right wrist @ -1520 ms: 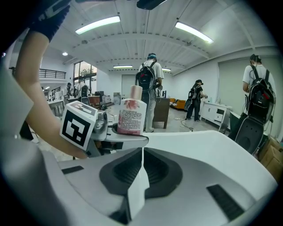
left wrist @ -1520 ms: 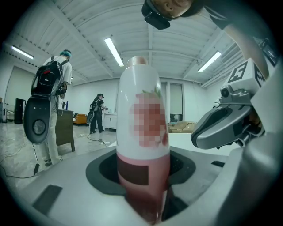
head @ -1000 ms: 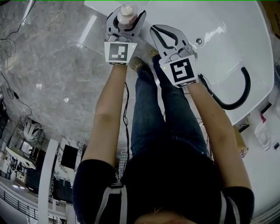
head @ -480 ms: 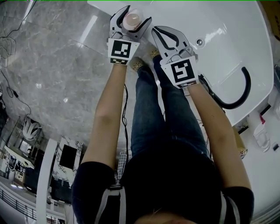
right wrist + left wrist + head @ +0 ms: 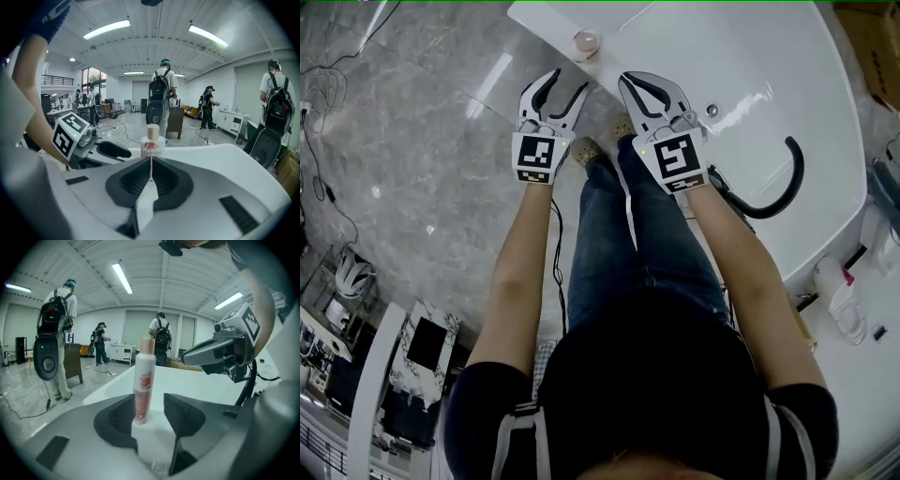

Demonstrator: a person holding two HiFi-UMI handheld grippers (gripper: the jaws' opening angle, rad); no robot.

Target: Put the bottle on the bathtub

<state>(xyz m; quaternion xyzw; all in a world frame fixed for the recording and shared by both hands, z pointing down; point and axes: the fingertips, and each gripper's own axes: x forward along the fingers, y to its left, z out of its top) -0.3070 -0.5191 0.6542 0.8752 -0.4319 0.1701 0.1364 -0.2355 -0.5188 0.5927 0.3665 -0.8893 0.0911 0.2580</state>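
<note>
The pink-and-white bottle stands upright on the white bathtub's rim, near its corner. My left gripper is open and empty, a short way back from the bottle. In the left gripper view the bottle shows just beyond the parted jaws of that gripper. My right gripper hovers over the tub edge beside the left one, shut on nothing. Past the closed right gripper the bottle stands apart, with the left gripper beside it.
A black hose curves inside the bathtub, near a metal fitting. Grey marble floor with cables lies left. White containers stand at the right. People with backpacks walk in the room behind.
My left gripper let go of the bottle and drew back toward me. The bottle stays standing on the tub rim. The right gripper stayed shut.
</note>
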